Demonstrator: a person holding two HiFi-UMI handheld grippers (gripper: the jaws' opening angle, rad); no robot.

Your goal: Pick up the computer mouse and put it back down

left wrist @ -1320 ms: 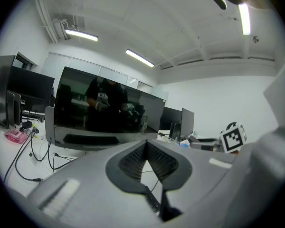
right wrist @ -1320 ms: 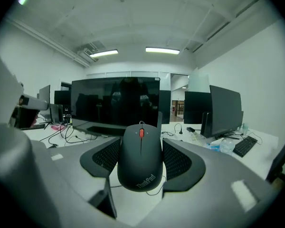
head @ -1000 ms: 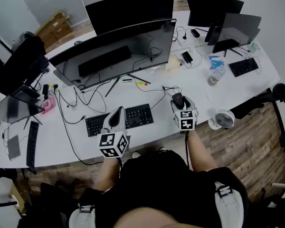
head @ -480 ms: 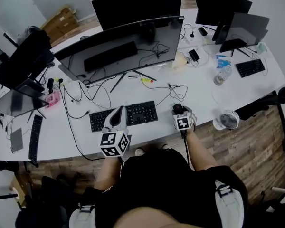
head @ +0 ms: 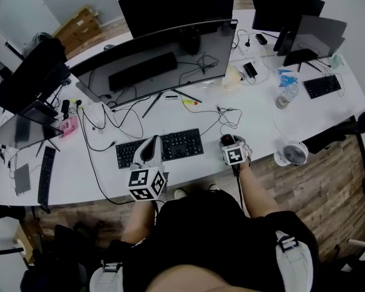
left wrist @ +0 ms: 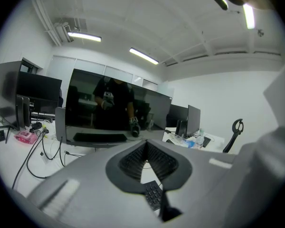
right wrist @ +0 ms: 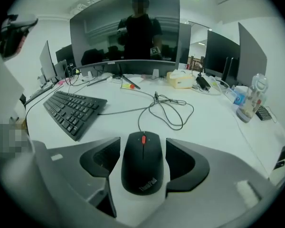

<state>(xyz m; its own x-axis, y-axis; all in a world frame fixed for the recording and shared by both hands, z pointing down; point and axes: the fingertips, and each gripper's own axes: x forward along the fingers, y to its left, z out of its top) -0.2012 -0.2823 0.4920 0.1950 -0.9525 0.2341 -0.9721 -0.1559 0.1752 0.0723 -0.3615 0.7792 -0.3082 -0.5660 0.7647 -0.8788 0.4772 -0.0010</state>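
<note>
A black computer mouse with a red scroll wheel lies on the white desk, its cable looping away toward the monitor. My right gripper straddles it, both pads pressed against its sides. In the head view the mouse peeks out ahead of the right gripper, near the desk's front edge. My left gripper hovers over the black keyboard, and in its own view the left gripper has its pads meeting at the tip with nothing between them.
A wide curved monitor stands behind the keyboard, with loose cables below it. A small white fan sits right of the mouse at the desk edge. A water bottle stands farther back right. More monitors and keyboards line both sides.
My right gripper has come down toward the desk and back toward the front edge with the mouse in it. The left gripper has stayed over the keyboard.
</note>
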